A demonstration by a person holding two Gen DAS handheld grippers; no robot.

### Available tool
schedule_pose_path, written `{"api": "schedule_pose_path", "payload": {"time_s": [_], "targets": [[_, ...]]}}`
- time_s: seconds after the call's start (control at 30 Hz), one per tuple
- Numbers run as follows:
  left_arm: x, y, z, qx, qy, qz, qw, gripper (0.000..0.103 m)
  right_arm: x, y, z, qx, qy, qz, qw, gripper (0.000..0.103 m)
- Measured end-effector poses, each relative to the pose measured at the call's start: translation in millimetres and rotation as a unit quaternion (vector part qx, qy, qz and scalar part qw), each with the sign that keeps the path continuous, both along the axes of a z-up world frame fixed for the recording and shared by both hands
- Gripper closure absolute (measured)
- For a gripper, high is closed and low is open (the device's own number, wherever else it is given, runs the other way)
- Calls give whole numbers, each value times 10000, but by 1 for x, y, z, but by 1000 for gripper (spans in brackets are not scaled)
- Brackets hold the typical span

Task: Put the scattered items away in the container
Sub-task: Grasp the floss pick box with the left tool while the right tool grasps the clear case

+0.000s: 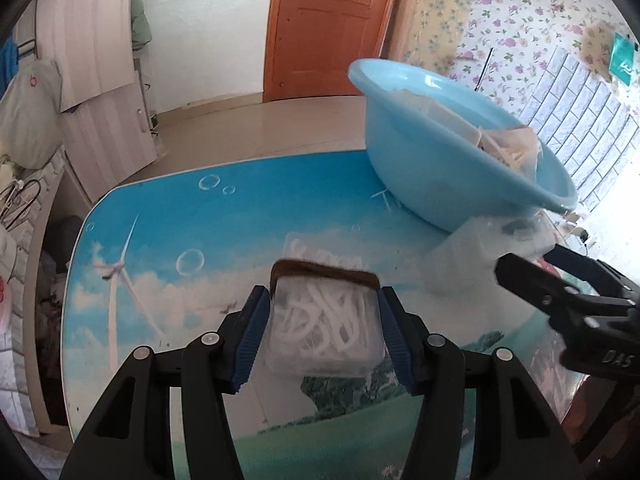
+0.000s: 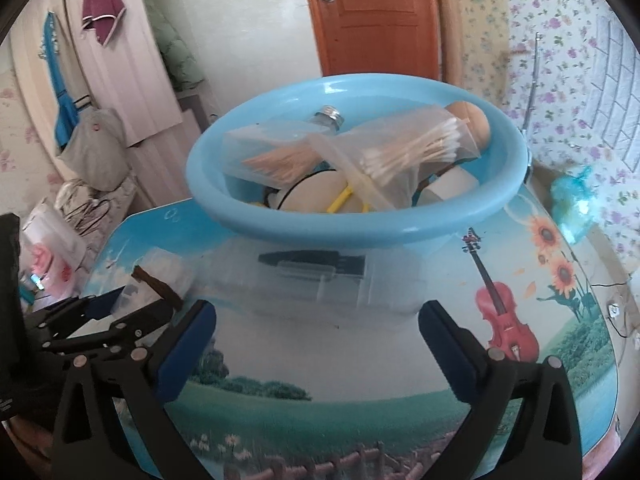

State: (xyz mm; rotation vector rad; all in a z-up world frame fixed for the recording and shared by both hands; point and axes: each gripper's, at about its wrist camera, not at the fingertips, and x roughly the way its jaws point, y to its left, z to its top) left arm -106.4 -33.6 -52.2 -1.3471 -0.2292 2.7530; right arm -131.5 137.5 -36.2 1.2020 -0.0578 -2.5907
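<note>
My left gripper is shut on a clear box of white floss picks with a brown strip along its top edge, held just above the table. The light blue basin stands at the table's far right. In the right wrist view the basin holds a bag of cotton swabs, a box of toothpicks, a small bottle and other items. My right gripper stands wide open. A clear plastic case with a dark object inside lies just ahead of its fingers, against the basin.
The table has a printed sky-and-meadow top with a rounded far edge. A wooden door and tiled floor lie beyond it. Cabinets and hanging bags stand at the left, and floral wallpaper is at the right. A crumpled blue bag sits by the wall.
</note>
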Motion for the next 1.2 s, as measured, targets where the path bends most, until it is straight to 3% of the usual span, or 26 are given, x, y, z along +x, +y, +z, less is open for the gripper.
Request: {"api": "schedule_pose_path", "payload": {"time_s": [0.23, 0.53, 0.67, 0.87, 1.03, 1.2], "targets": [[-9, 5, 1, 191, 121, -252, 9994, 48, -10, -11, -5, 214, -58, 2, 9998, 0], [-6, 2, -5, 262, 43, -218, 9994, 48, 7, -22, -2, -153, -223, 1042, 9942, 0], [2, 5, -5, 239, 26, -230, 9994, 47, 23, -27, -4, -81, -167, 1358, 9906, 0], [9, 15, -6, 179, 17, -307, 9994, 46, 30, -13, -8, -381, -372, 1436, 9882, 4], [4, 14, -13, 228, -212, -158, 9994, 43, 38, -3, -5, -340, -97, 1338, 9904, 4], [2, 14, -16, -26, -167, -24, 9999, 28, 23, 20, 4, -457, 83, 981, 9941, 4]]}}
